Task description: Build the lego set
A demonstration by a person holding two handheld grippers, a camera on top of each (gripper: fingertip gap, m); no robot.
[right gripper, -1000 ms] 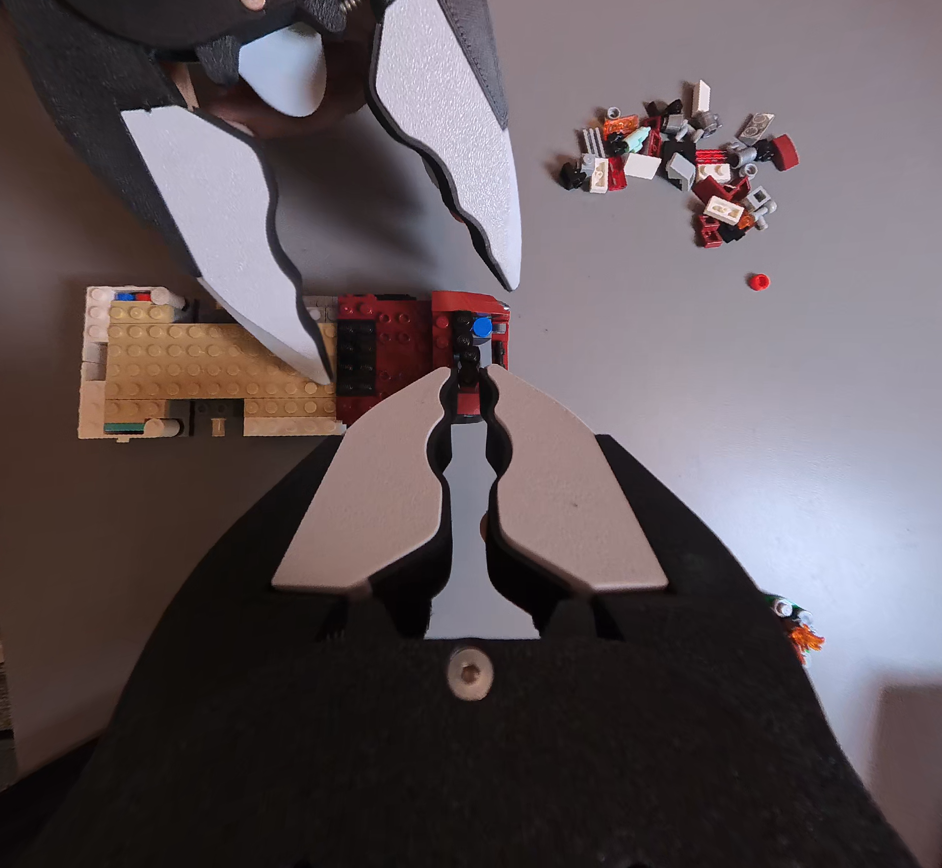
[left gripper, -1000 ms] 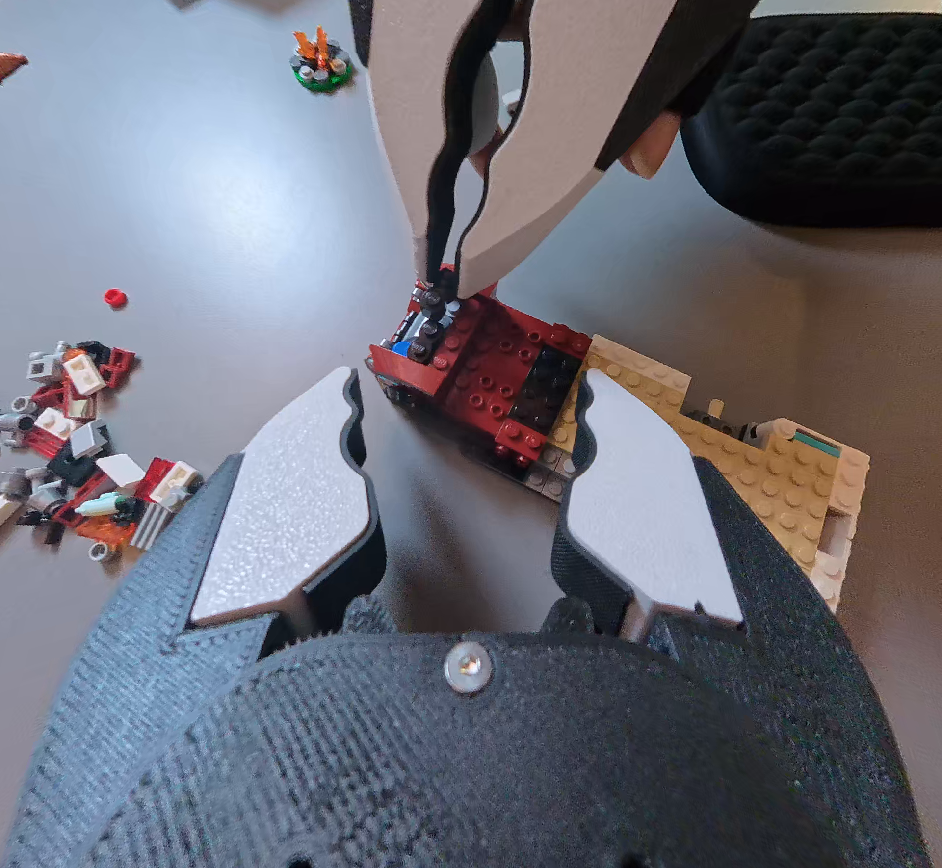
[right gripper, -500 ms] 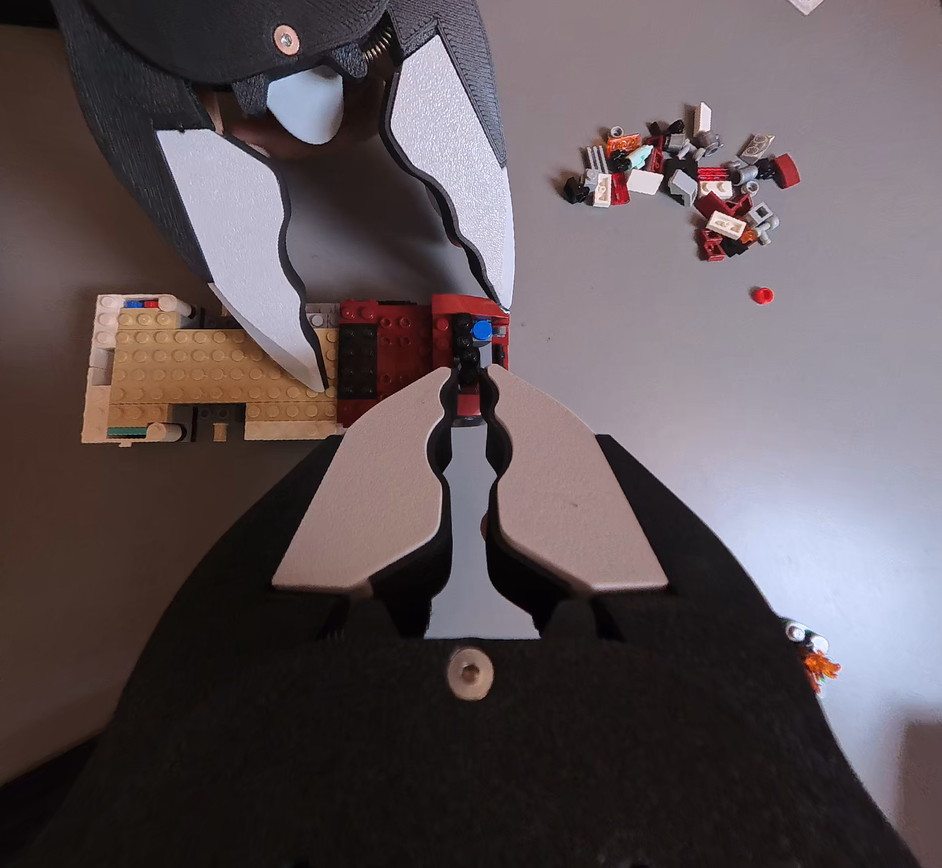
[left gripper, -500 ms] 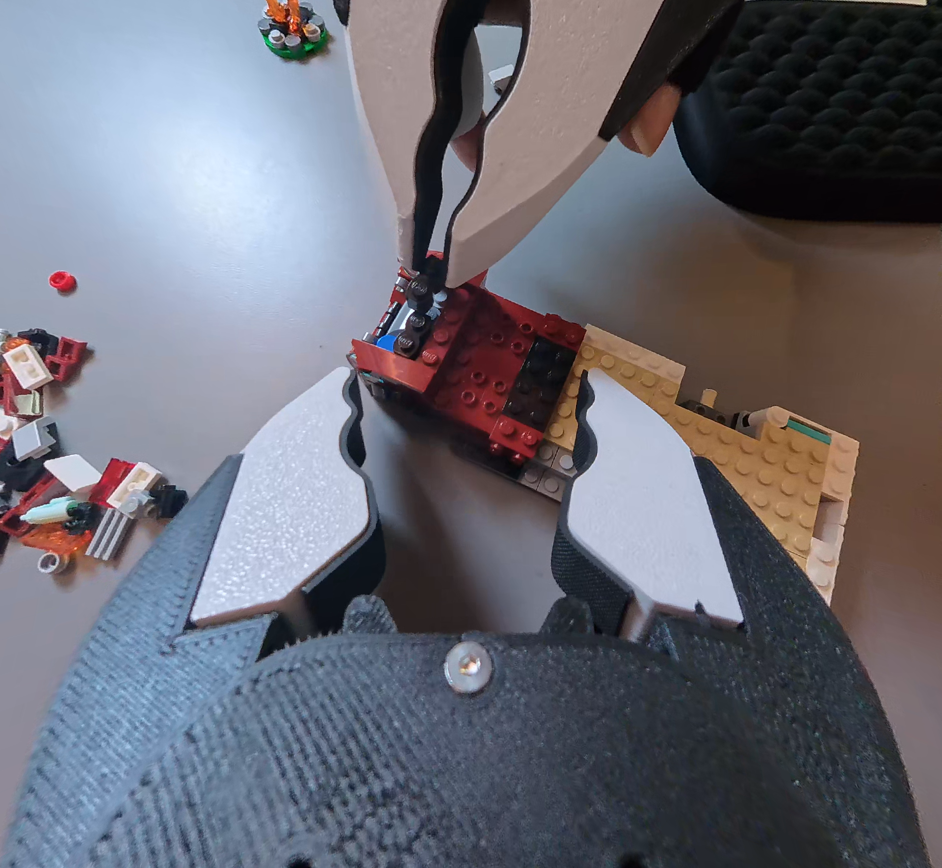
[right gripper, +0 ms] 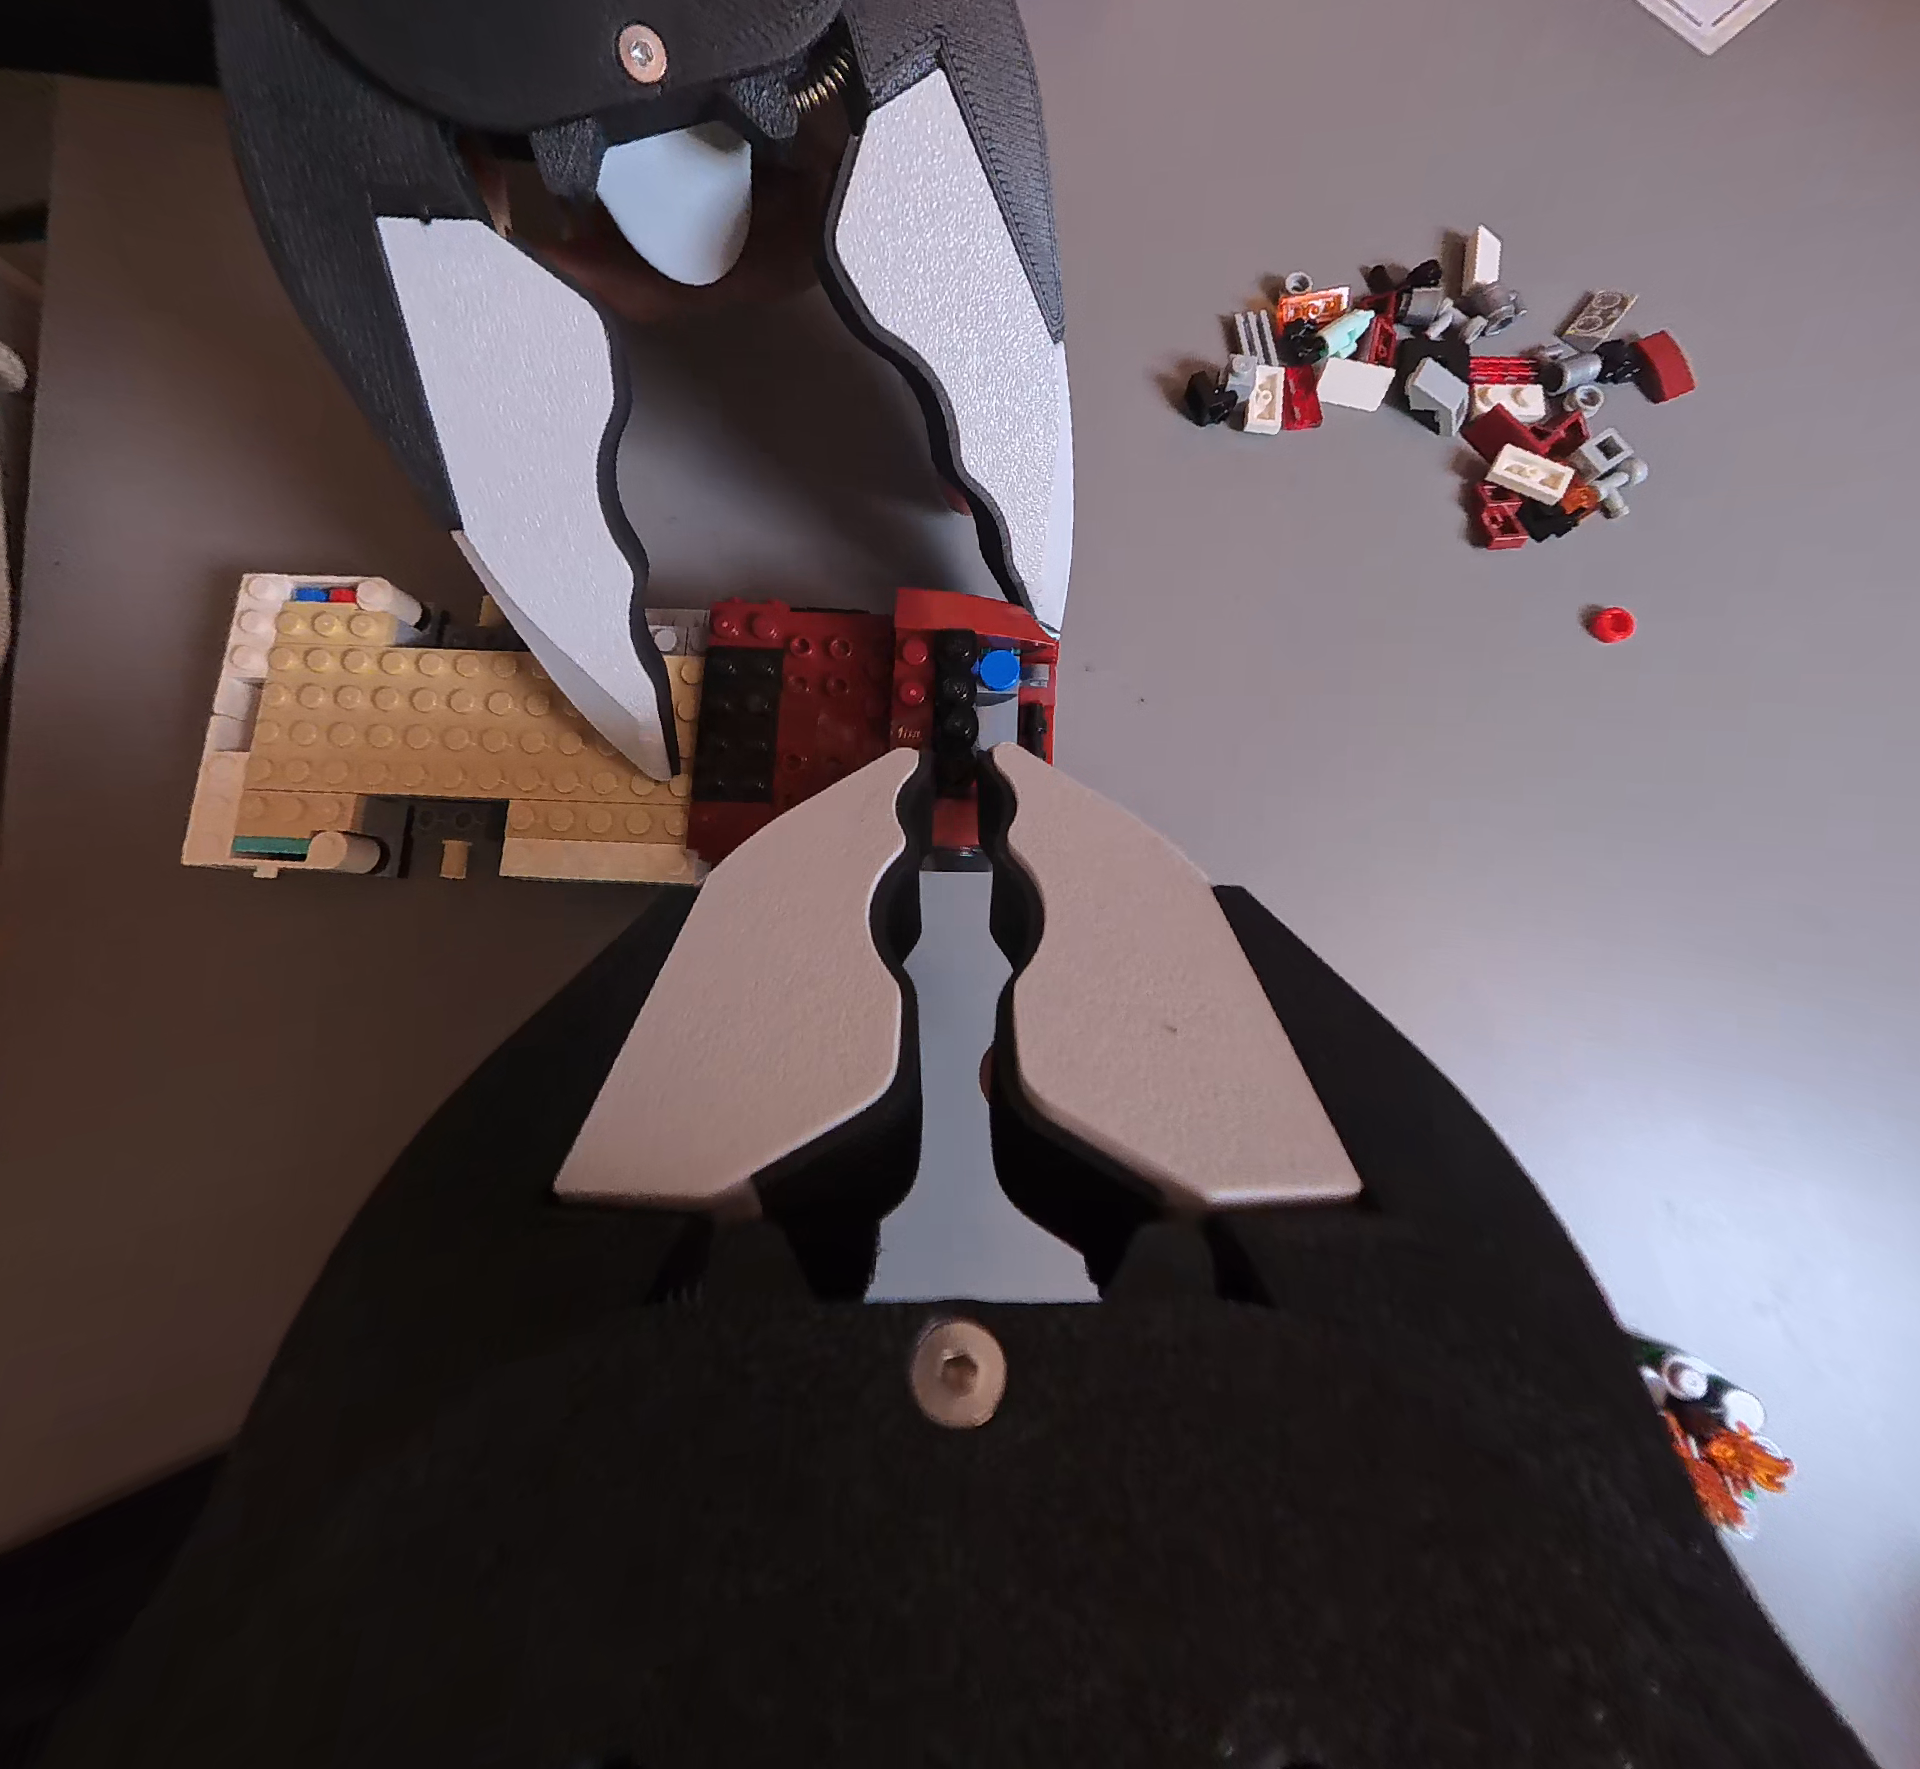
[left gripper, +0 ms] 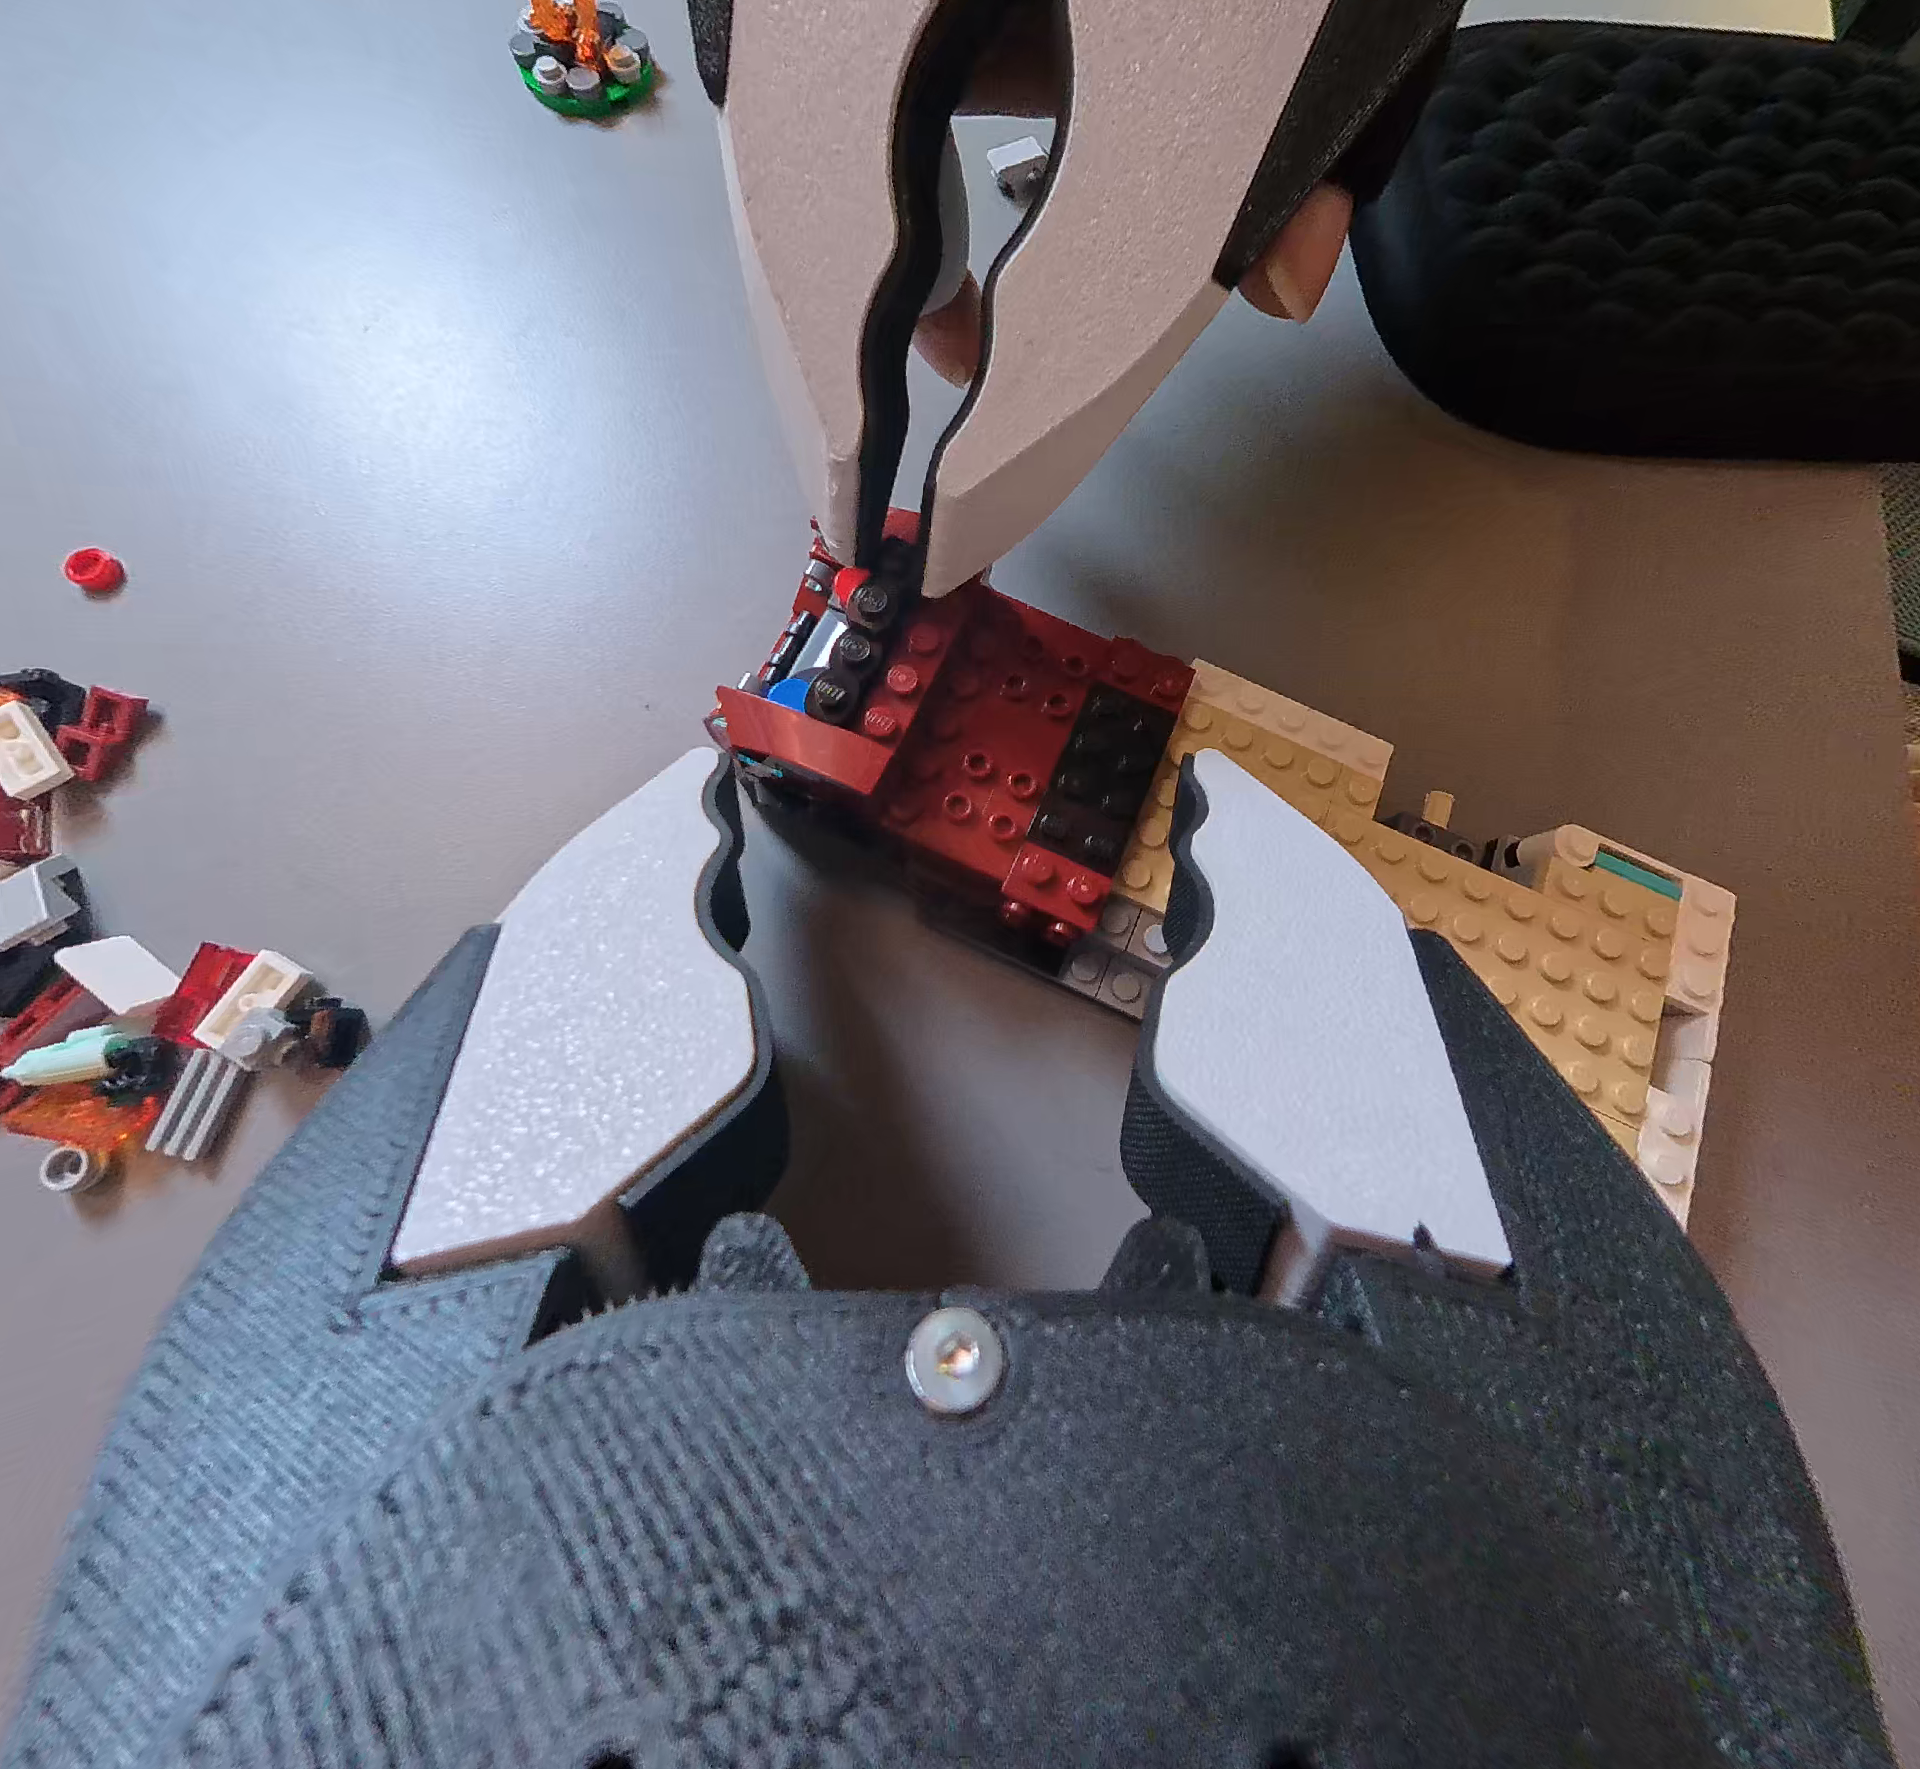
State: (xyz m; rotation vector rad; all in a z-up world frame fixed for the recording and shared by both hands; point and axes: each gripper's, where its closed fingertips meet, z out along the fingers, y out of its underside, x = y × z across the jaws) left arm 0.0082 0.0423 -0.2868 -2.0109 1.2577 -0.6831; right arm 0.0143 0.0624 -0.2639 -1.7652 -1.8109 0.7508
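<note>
You get even, fairly bright light in both views, soft rather than harsh. In the left wrist view a pale sheen lies on the grey tabletop (left gripper: 343, 348) at upper left, and the surface turns duller and browner toward the right edge. In the right wrist view the tabletop (right gripper: 1455, 888) is bright on the right and dim at far left. Shadows are soft-edged and pool under the jaws and beside the brick model (right gripper: 582, 732). Focus is sharp mid-frame; the near black housing (left gripper: 935, 1563) blurs at the bottom. Wide-angle bending stretches the edges.
</note>
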